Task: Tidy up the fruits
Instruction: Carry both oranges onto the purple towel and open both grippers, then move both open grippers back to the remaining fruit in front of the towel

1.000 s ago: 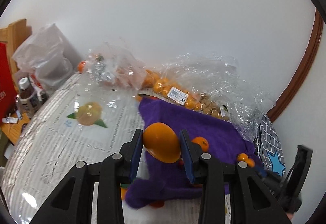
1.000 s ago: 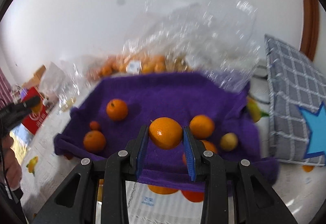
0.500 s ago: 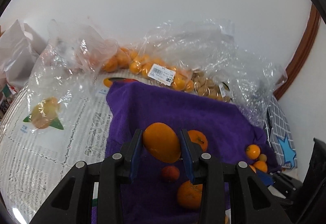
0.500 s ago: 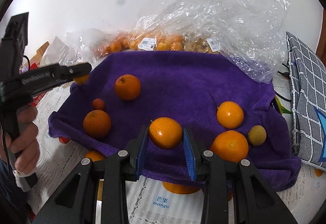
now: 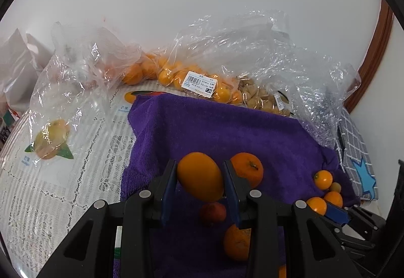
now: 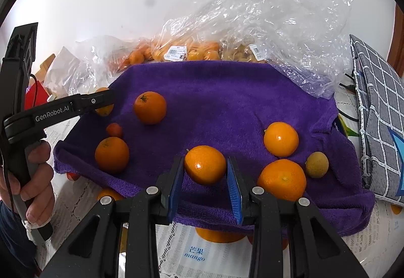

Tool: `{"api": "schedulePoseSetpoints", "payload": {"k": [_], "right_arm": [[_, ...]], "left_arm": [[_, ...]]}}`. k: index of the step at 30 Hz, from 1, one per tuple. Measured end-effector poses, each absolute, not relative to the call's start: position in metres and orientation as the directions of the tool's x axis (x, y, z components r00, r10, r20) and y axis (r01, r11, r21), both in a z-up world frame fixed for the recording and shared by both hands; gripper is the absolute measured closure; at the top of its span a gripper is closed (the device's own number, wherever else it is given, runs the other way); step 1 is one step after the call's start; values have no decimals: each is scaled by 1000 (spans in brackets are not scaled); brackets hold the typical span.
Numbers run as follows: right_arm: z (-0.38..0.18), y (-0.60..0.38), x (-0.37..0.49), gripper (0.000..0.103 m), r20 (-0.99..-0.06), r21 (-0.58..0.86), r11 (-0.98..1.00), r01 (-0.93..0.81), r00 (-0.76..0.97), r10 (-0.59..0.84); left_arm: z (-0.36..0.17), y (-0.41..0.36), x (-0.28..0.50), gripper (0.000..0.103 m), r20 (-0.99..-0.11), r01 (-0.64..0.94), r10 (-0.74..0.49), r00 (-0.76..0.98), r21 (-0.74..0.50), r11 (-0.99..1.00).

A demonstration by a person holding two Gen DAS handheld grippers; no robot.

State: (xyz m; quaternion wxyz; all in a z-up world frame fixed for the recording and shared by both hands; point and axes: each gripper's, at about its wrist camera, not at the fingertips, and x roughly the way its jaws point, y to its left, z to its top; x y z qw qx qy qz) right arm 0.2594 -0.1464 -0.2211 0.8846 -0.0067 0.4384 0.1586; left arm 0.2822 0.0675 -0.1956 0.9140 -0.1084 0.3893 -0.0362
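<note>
Since the earlier frame, the left gripper [image 5: 199, 183] has been lowered over the purple towel [image 5: 227, 131], an orange fruit [image 5: 200, 176] clamped. A mandarin [image 6: 205, 165] is clamped in the right gripper [image 6: 205, 183]. Bagged fruit [image 5: 202, 81] is blurred by plastic.

On the purple terry towel [image 6: 227, 101] lie four loose round oranges [image 6: 150, 107]: two left of the right gripper's fingers [image 6: 174, 184], two right. One small red fruit [image 6: 114, 130] sits left, one small yellow-green round fruit [image 6: 317, 165] right. One orange is clamped between each gripper's pads, two in all.
</note>
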Motion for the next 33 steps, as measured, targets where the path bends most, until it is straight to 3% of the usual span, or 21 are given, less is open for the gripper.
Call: {"api": "schedulePoseSetpoints", "payload": {"k": [10,14,18,33], "right_arm": [[-219,-145,256,68,-771,108,953,-283,581,260],[-215,-150,254,50,-758,111,959,-261,603,251],[-207,-156,250,42,-733,117,962,-245,632,250],[-191,-166,231,42,-664,113,969,-218,710,236]], "left_arm": [[-204,68,286,68,-719,-35,-122,684,-199,979],[-204,67,286,68,-717,-30,-125,686,-199,980],[-205,68,287,68,-715,-24,-136,685,-209,978],[-188,70,269,64,-620,-14,-133,773,-226,974]]}}
